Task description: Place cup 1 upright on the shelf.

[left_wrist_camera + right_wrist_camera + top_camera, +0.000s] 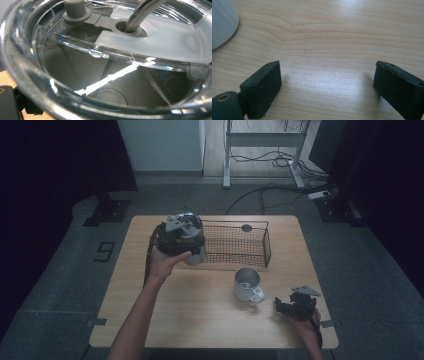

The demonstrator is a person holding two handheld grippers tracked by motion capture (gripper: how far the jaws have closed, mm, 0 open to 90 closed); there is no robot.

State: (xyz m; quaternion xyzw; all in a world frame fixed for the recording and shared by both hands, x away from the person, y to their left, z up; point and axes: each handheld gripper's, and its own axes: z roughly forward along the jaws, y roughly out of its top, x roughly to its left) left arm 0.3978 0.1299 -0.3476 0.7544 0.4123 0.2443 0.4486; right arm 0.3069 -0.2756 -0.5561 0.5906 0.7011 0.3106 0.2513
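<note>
Left gripper [181, 236] at clear lidded tumbler [105, 62] beside black wire basket [240, 245]; jaw state unclear. Right gripper [327, 87] low over wooden table [332, 37], jaws wide apart, near metal mug [247, 285].

Steel-grey tumbler [195, 255], standing roughly upright at the far left part of the table, just beside the left end of the wire basket [235, 245]. Topped with a clear plastic lid [160, 37], frosted across its middle band, transparent elsewhere, showing the dark empty inside and a streak of reflected light. Pierced by a metal straw [143, 11] leaning through a grey-ringed hole. Fitted with a grey rubber plug [75, 11] just beside the straw, pulled out of its hole.
</note>
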